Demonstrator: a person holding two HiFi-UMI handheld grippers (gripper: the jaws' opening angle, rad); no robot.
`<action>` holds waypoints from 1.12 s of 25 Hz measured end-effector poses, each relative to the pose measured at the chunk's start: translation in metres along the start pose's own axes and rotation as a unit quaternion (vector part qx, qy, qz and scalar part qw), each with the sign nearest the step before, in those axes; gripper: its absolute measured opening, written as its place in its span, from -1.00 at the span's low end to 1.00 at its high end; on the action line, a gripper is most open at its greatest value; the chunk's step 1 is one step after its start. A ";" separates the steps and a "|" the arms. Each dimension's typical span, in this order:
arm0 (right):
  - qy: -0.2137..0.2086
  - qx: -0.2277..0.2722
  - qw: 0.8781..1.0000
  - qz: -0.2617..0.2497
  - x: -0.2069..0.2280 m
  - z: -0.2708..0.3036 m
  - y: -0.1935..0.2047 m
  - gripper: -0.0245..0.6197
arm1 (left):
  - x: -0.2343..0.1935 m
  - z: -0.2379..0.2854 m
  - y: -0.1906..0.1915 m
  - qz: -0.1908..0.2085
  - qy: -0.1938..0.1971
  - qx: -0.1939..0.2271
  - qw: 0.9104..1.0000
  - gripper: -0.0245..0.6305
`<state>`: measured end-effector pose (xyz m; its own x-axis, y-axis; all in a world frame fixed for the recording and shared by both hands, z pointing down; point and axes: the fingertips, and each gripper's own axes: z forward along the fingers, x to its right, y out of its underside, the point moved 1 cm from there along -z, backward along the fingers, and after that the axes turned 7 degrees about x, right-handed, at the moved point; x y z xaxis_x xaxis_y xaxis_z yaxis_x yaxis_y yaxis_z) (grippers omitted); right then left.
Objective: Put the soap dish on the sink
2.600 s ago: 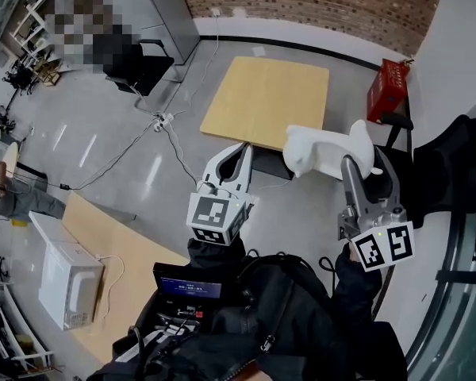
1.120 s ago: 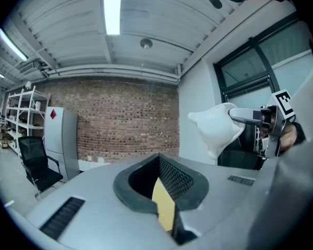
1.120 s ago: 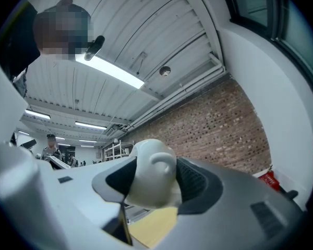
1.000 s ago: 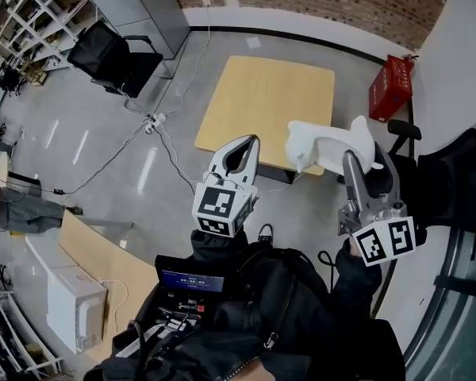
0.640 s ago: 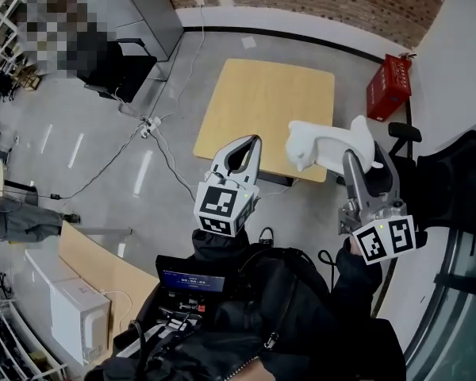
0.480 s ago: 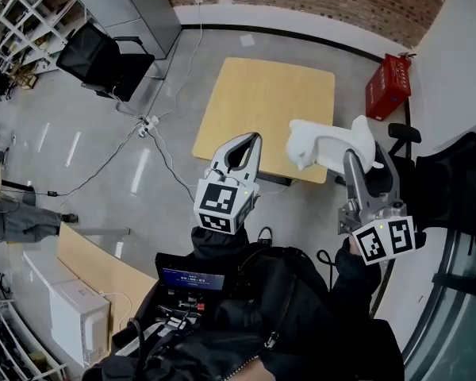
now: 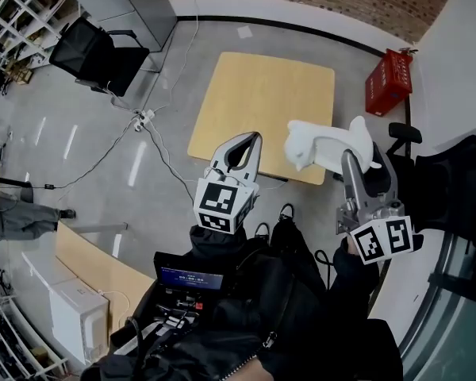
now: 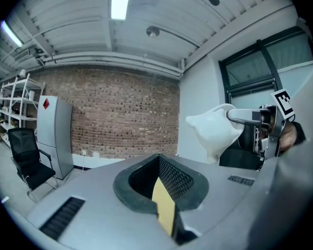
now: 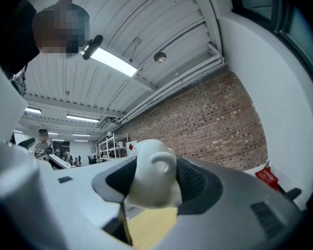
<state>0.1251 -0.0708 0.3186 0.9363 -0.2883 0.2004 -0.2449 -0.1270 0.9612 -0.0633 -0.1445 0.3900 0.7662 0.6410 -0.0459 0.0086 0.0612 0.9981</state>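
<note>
The soap dish [image 7: 324, 150] is white and glossy, with a looped handle. My right gripper [image 7: 363, 159] is shut on it and carries it level above the floor, over the near right corner of a wooden table. In the right gripper view the dish [image 9: 151, 177] fills the space between the black pads. The left gripper view shows it [image 8: 217, 131] at the upper right. My left gripper [image 7: 251, 140] hangs beside it to the left, shut with its tips together and nothing between them. No sink is in view.
A light wooden table [image 7: 258, 94] stands just ahead on the grey floor. A red box [image 7: 384, 82] sits by the white wall at right, and a black chair [image 7: 91, 48] at far left. Cables and a power strip [image 7: 143, 120] cross the floor. A bench with a white appliance [image 7: 73, 322] is at lower left.
Both grippers have travelled forward together over the floor, and the table now lies a little nearer below them. The right gripper keeps its hold on the dish. The left stays shut.
</note>
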 end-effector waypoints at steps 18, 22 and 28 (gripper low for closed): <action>-0.043 0.003 0.998 0.043 0.090 0.076 0.011 -0.16 | -0.010 0.093 -0.013 0.034 -0.046 -0.012 0.998 -0.92; -0.050 -0.014 0.997 0.056 0.100 0.086 0.027 -0.17 | -0.013 0.096 0.001 0.028 -0.061 -0.030 0.997 -0.92; -0.057 -0.044 0.995 0.073 0.103 0.106 0.058 -0.17 | -0.035 0.094 0.023 0.018 -0.088 -0.052 0.995 -0.92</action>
<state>0.1804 -0.2079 0.3751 0.8565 -0.4047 0.3203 -0.3476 0.0065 0.9376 -0.0294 -0.2379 0.4186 0.8660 0.5000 0.0060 -0.0793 0.1256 0.9889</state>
